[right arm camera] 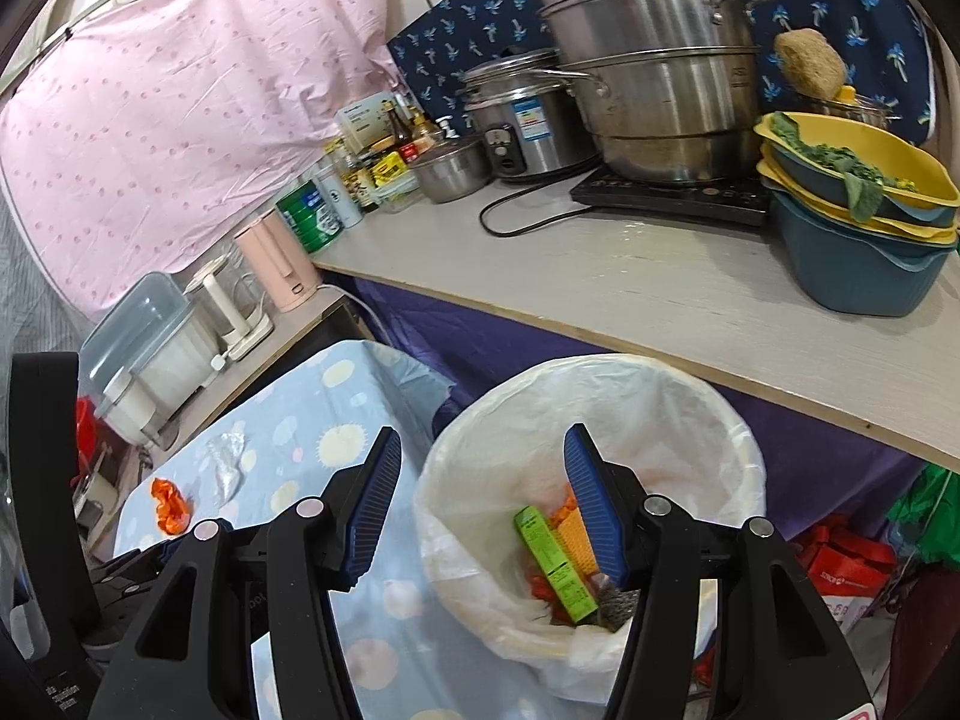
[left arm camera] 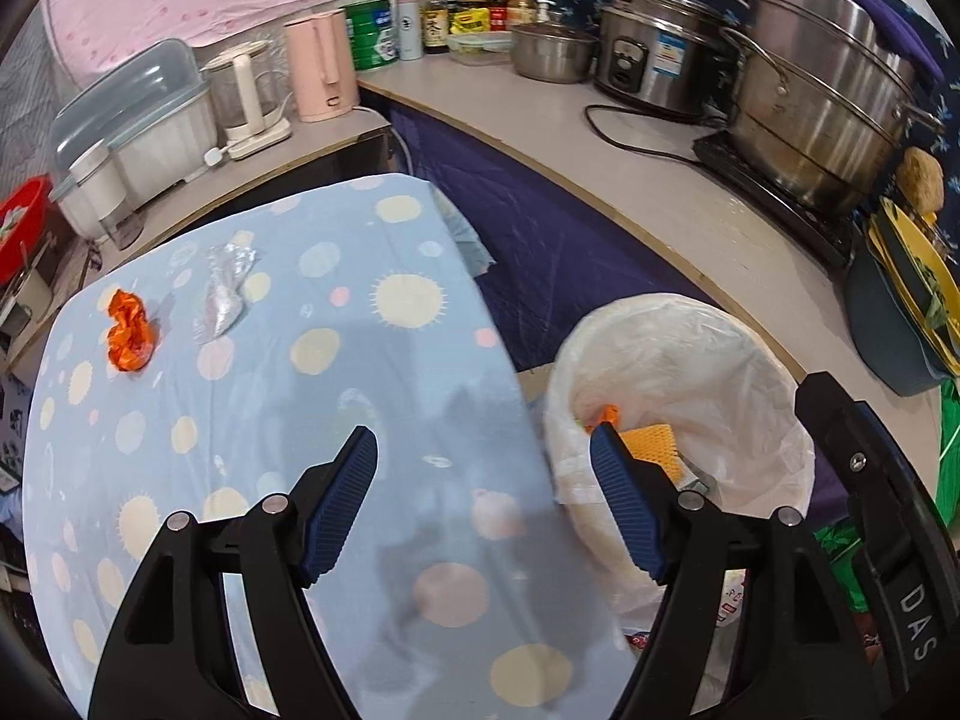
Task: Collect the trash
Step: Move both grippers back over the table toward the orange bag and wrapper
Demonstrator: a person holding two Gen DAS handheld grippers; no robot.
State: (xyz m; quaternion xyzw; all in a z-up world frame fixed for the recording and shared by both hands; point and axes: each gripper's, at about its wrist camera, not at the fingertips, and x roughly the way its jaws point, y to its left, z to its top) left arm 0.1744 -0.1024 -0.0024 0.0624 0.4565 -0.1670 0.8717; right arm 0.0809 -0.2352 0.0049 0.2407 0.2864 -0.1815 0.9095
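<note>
1. Both claws apart and empty: left gripper [left arm camera: 483,459] spread wide over the table edge, nothing between the pads; right gripper [right arm camera: 483,459] parted above the bin [right arm camera: 744,468], also carrying nothing.
2. Remaining trash on the blue dotted tablecloth [left arm camera: 336,396]: orange wrapper [left arm camera: 129,330] near the far left edge, clear crumpled plastic [left arm camera: 225,291] just beside it, the two apart but close.
3. Already inside the white-lined bin: green carton [right arm camera: 555,561], orange mesh piece [right arm camera: 576,534], some darker scraps beneath.
4. Risk, judged: thin, springy plastic likely to slip from ribbed pads or get pinched together with the cloth, dragging the cover off the table.
5. Risk, judged: wrapper so near the table edge, easily nudged over by a sideways approach rather than a descent from above.
6. Risk, judged: loose bin liner [left arm camera: 774,450] liable to catch on a finger during a drop, tipping or pulling the bag.
7. Around: long counter [right arm camera: 600,300] with steel steamer pot [right arm camera: 654,60], rice cooker [right arm camera: 522,120], stacked basins [right arm camera: 864,240], bottles, pink kettle [left arm camera: 321,63]; none in the path.
8. Nothing standing between the left claw and the two pieces; open cloth only.
</note>
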